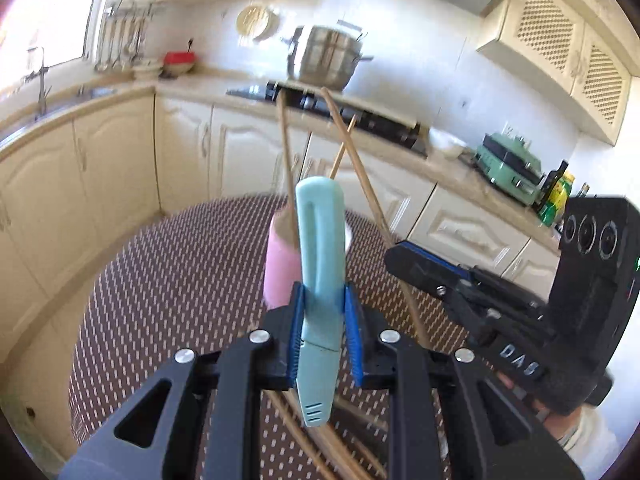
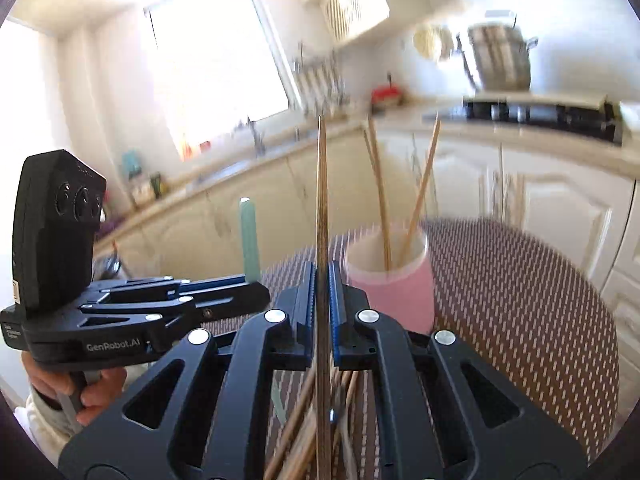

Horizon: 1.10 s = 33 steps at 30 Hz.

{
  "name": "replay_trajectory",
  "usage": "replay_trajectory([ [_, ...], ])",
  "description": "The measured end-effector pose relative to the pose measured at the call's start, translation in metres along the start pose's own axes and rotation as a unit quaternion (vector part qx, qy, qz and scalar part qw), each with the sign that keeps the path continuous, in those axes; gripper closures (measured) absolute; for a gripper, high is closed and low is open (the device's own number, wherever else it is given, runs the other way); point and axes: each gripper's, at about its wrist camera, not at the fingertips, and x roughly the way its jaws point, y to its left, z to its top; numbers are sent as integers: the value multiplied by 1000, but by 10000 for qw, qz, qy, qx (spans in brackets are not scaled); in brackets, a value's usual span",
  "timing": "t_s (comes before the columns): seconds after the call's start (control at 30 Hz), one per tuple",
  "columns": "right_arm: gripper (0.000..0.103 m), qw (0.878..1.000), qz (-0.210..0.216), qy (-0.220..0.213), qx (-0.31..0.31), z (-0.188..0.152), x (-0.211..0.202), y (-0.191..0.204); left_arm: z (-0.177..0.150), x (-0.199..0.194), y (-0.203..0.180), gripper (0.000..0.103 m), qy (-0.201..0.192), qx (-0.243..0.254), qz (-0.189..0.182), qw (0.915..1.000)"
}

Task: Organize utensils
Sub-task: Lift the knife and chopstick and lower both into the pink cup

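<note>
between my left gripper [image 1: 323, 320] pads stood the teal tool [image 1: 320, 280], some peeler-like utensil, clamped across its handle and held nearly upright, the broad end up and the narrow end poking down behind the jaws. i judged that upright hold was there so it could drop end-first into the pink cup [image 1: 280, 268], which stood on the mat [image 1: 160, 280] just beyond the tool, partly hidden by it. three chopsticks [image 1: 286, 152] already leaned in the cup, fanned out against the rim, so the opening was crowded and i would need a gap between them.

my right gripper [image 2: 320, 308] was closed tight on a single chopstick [image 2: 321, 208], pinched near its middle with the stick running straight up between the blue pads, again lined up for an end-first drop. from that camera the cup [image 2: 394, 292] sat just right of the jaws, close by. more chopsticks [image 2: 300, 420] lay loose on the mat under the gripper, so sorting looked well short of done.

both grippers hung side by side over the mat, close enough that i would want to take turns at the cup. beyond, the counter [image 1: 192, 88] and stove [image 1: 328, 108] were out of play.
</note>
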Motion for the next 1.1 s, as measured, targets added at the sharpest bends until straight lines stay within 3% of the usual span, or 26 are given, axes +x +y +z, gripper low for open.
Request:
replay_trajectory([
  [0.27, 96, 9907, -137, -1357, -9, 41, 14, -6, 64, -4, -17, 84, -782, 170, -51, 9968],
  [0.47, 96, 9822, -404, -1837, 9, 59, 37, -26, 91, 16, -13, 84, -1118, 55, -10, 9937],
  [0.57, 96, 9801, -457, -1933, 20, 62, 50, -32, 96, 26, -15, 84, -1270, 147, 102, 9917],
  [0.93, 96, 9764, -655, -2053, 157, 53, 89, -55, 82, 67, 9, 84, -959, 123, 231, 9950],
  [1.1, 96, 9778, -697, -1974, 120, 46, 91, -54, 76, 76, 23, 83, -862, -184, 164, 9960],
])
